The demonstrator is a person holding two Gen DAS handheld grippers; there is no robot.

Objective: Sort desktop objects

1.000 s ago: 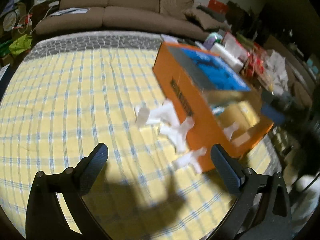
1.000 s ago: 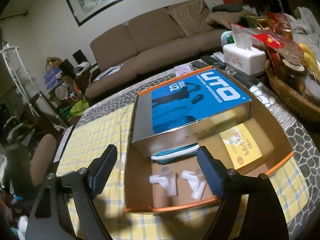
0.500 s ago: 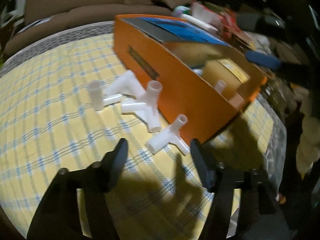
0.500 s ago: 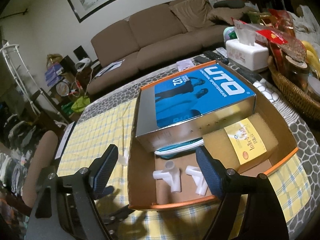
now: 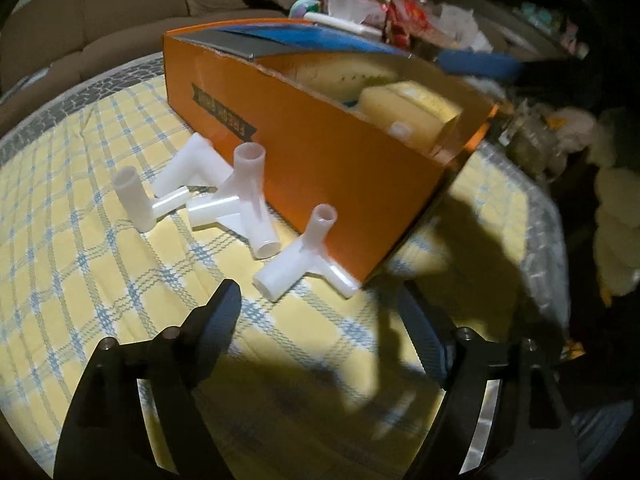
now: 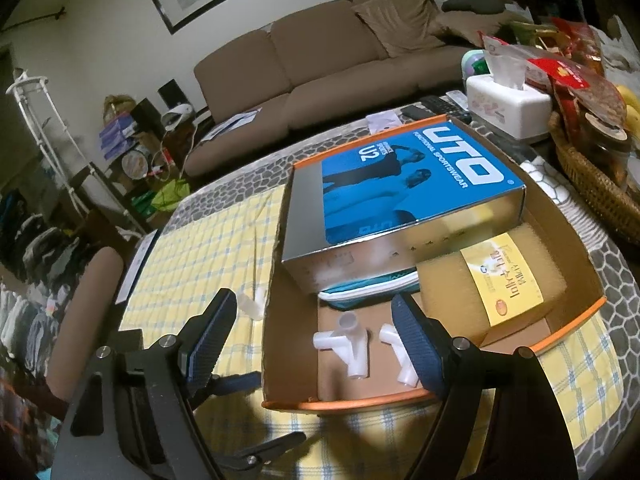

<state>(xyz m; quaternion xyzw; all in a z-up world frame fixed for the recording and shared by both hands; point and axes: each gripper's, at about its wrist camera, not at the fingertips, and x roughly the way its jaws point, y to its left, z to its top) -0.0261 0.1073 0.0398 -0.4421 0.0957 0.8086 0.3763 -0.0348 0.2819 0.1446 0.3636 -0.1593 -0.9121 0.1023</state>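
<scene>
Several white three-way pipe connectors lie on the yellow checked cloth beside the orange box. The nearest connector sits just ahead of my left gripper. Its jaws are opening, with nothing between them. In the right wrist view, two more connectors lie inside the orange-rimmed box, in front of a blue sportswear box and a yellow pack. My right gripper hovers open over the box's near end, holding nothing.
A tissue box, a wicker basket with snacks and remote controls crowd the table's far right. A brown sofa stands behind. One connector shows left of the box. A chair back is at the table's left edge.
My left gripper has moved in low toward the connectors and rolled; its jaws narrowed, then spread again. The right view is almost unchanged.
</scene>
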